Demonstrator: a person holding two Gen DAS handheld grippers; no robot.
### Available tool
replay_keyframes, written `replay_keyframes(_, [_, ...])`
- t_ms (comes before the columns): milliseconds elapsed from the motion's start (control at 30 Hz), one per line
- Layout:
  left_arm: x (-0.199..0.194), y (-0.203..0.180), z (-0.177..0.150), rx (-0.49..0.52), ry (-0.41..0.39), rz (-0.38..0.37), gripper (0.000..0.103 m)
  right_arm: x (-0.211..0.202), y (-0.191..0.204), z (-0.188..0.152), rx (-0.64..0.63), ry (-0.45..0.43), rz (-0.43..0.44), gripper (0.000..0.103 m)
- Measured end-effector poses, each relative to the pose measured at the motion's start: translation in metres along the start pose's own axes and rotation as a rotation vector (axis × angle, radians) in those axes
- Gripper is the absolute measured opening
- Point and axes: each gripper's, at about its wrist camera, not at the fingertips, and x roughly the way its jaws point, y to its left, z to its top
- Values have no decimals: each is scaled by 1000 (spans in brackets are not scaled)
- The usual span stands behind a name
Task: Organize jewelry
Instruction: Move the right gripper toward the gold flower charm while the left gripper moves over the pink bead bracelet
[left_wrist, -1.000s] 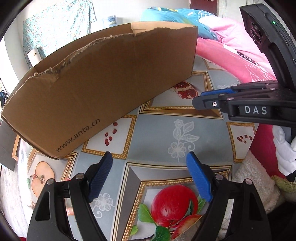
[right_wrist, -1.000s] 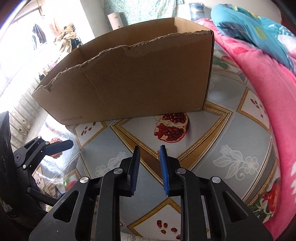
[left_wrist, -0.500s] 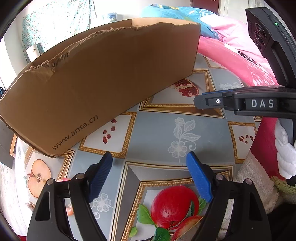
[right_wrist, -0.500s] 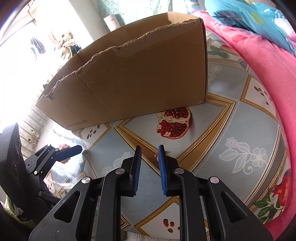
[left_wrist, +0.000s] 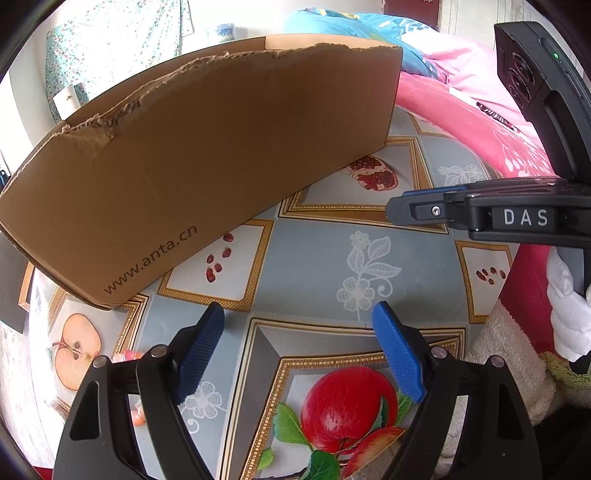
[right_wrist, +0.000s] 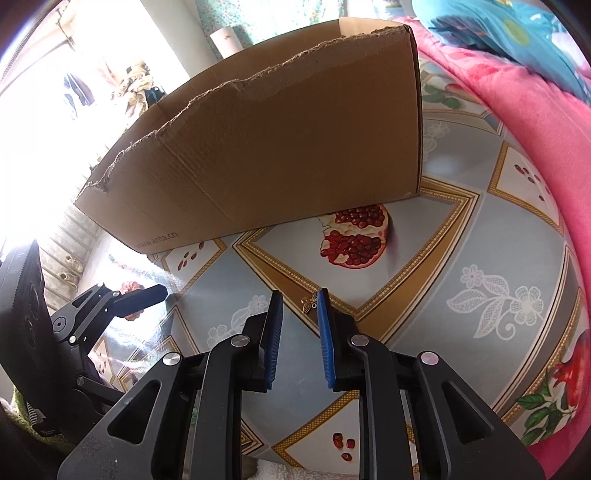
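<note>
A small gold charm (right_wrist: 308, 303) shows at the tips of my right gripper (right_wrist: 298, 304), close against the inner face of its right finger (right_wrist: 324, 325). The jaws stand narrowly apart and are opening; whether the charm touches the pad or lies on the tablecloth I cannot tell. In the left wrist view the right gripper (left_wrist: 406, 206) reaches in from the right edge. My left gripper (left_wrist: 298, 321) is wide open over the cloth with nothing between its fingers, and it also appears in the right wrist view, left gripper (right_wrist: 147, 295). A torn cardboard box (right_wrist: 277, 147) stands behind both.
The table wears a fruit-print cloth (left_wrist: 314, 258). Small pink pieces (left_wrist: 127, 356) lie by the left gripper's left finger. A pink blanket (right_wrist: 535, 129) borders the table's right side. A white-gloved hand (left_wrist: 569, 317) holds the right gripper.
The right wrist view has tilted and shifted a little, and the gold charm now shows plainly at the right gripper's tips. The left gripper has stayed put and stayed wide.
</note>
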Motion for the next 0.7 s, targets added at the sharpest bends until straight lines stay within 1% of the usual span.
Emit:
replay_keyframes(133, [0, 1, 0, -6, 2, -2, 81, 2, 3, 3, -33, 2, -43, 20])
replay_keyframes(233, [1, 1, -1, -8, 3, -3, 81, 2, 6, 1, -56, -7, -56, 19])
replay_keyframes(367, [1, 3, -2, -10, 4, -6, 82, 4, 14, 1, -116, -24, -87, 20])
replay_keyframes(567, [2, 3, -2, -9, 6, -7, 84, 13, 24, -2, -184, -33, -98, 20])
replay_keyframes(700, [2, 3, -1, -10, 5, -7, 84, 17, 38, -8, -270, -47, -152, 20])
